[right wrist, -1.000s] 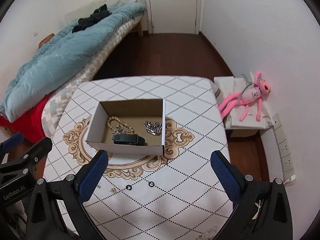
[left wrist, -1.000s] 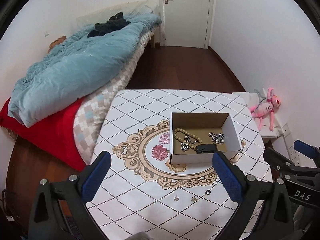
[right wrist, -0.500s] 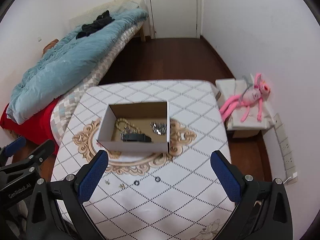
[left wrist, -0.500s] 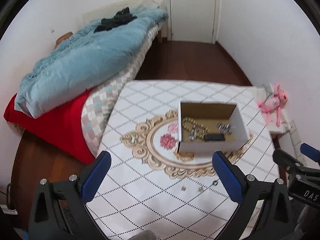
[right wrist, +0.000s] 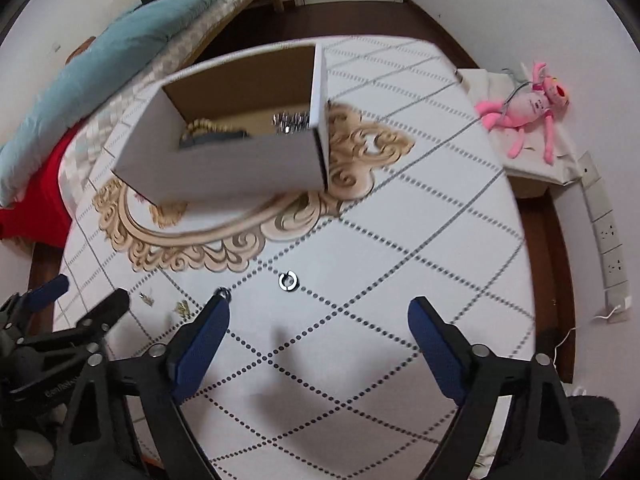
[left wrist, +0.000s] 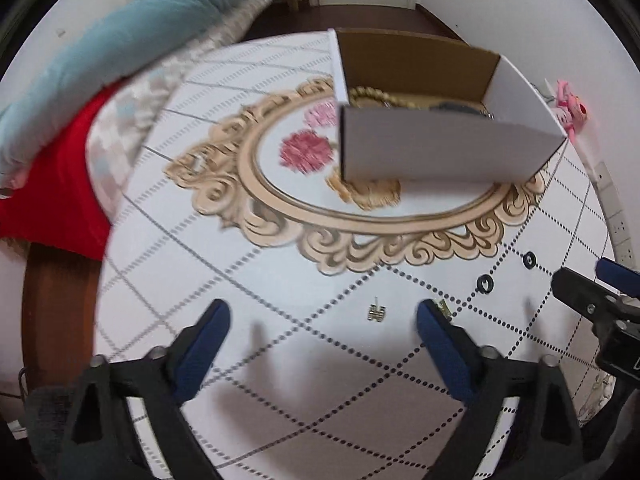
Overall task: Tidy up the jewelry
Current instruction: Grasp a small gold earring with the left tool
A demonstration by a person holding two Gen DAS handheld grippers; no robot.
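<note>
Both grippers, left [left wrist: 322, 316] and right [right wrist: 318, 308], spread empty; center each over one earring [left wrist: 376, 313] near the table's [left wrist: 320, 420] front edge, then pinch gently.

Almost nothing here can be read. In my right wrist view, the black body of my left gripper [right wrist: 90, 290] carries one short line of pale printed lettering, low at the left edge. It is too faint and blurred to spell out. I see no other words, numbers or labels in either view.
</note>
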